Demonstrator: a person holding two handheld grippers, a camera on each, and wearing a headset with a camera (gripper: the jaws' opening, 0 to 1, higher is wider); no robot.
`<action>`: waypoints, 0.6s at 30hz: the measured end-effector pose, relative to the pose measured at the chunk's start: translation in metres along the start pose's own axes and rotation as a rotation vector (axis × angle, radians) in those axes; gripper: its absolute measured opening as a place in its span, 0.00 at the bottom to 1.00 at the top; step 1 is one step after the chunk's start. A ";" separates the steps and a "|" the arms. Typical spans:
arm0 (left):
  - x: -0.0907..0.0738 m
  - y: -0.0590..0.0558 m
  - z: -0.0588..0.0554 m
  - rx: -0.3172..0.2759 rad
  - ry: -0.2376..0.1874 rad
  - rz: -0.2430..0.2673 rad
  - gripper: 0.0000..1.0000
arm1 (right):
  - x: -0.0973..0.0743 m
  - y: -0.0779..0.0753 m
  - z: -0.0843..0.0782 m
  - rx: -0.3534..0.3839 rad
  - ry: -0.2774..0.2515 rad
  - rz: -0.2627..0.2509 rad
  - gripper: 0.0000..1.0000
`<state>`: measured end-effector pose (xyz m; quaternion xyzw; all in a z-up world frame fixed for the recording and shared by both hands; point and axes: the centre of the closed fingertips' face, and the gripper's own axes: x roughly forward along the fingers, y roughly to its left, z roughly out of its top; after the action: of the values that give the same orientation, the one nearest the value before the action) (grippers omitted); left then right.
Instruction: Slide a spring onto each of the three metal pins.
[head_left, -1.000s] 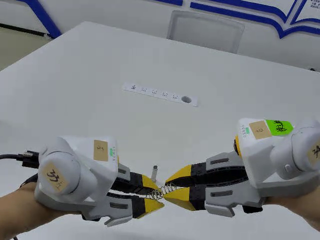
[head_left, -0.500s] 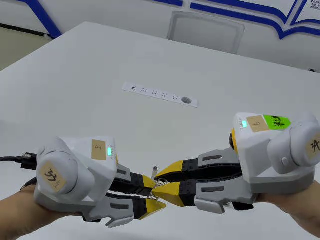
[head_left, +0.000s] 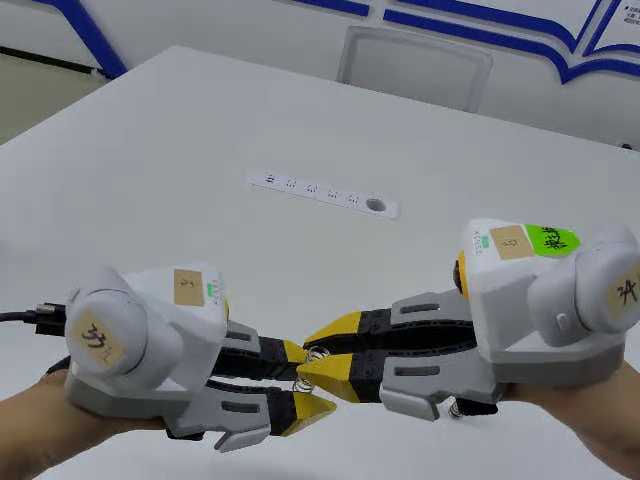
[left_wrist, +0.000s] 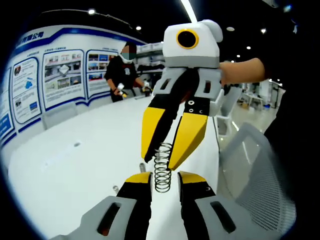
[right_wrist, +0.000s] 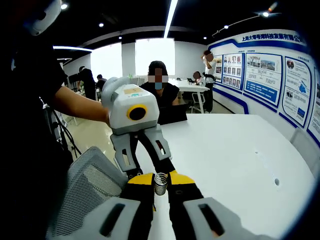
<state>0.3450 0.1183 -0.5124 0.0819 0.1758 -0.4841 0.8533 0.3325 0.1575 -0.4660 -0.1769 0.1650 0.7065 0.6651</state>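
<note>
The big white table (head_left: 180, 150) fills most of the head view. At its far side stands a pale chair (head_left: 415, 65).

The two grippers meet nose to nose, low over the near part of the table. The left gripper (left_wrist: 165, 179) comes in from the left and the right gripper (right_wrist: 161, 180) from the right. A hand holds each one. Their yellow tips almost touch.

Out in the middle of the table lies a long white power strip (head_left: 322, 192), well away from the grippers.

The smallest thing is the spring (left_wrist: 162, 167). It is a thin wire coil and it is up in the air, between the two grippers (it does not lie on the table). In the left gripper view, the left jaws are nearly closed and pinch the near end of the spring. The right jaws reach in from above and squeeze its far end. In the right gripper view, the round end of the spring sits tight between the right yellow tips, which are open no wider than the coil. So both grippers have hold of the same spring.
</note>
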 end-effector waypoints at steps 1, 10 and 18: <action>0.000 0.001 -0.001 -0.003 0.003 0.004 0.26 | 0.000 -0.001 0.001 -0.003 -0.002 -0.002 0.11; -0.009 0.014 -0.013 -0.008 0.024 0.042 0.47 | -0.005 -0.028 0.010 0.001 -0.031 -0.082 0.11; -0.024 0.033 -0.026 -0.038 0.030 0.129 0.69 | -0.010 -0.068 -0.005 0.038 -0.001 -0.200 0.11</action>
<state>0.3561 0.1630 -0.5285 0.0843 0.1923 -0.4233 0.8813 0.4012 0.1504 -0.4655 -0.1797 0.1595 0.6334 0.7356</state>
